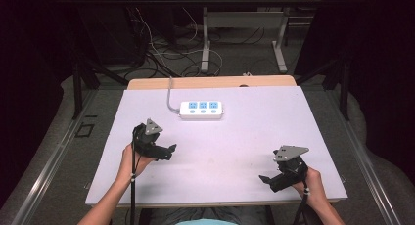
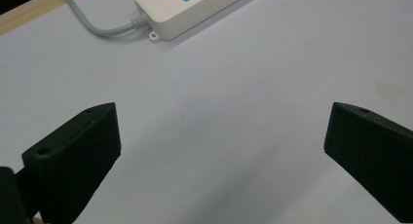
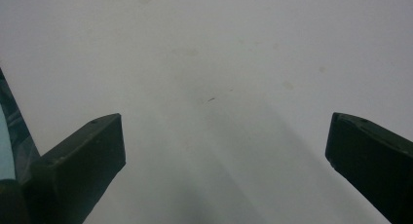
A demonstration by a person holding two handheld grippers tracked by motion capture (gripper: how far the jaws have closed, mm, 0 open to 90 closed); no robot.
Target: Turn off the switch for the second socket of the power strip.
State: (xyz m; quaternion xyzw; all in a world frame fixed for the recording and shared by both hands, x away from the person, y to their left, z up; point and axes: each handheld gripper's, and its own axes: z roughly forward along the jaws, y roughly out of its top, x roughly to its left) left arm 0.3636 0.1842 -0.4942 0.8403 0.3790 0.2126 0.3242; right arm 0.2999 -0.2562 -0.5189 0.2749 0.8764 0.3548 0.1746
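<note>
White table top (image 1: 230,151) is almost bare, so you have not started yet: your left gripper (image 1: 169,150) has its 2 jaws wide apart, near the power strip (image 1: 201,110) at the back, and your right gripper (image 1: 264,178), jaws wide too, holds nothing.
</note>
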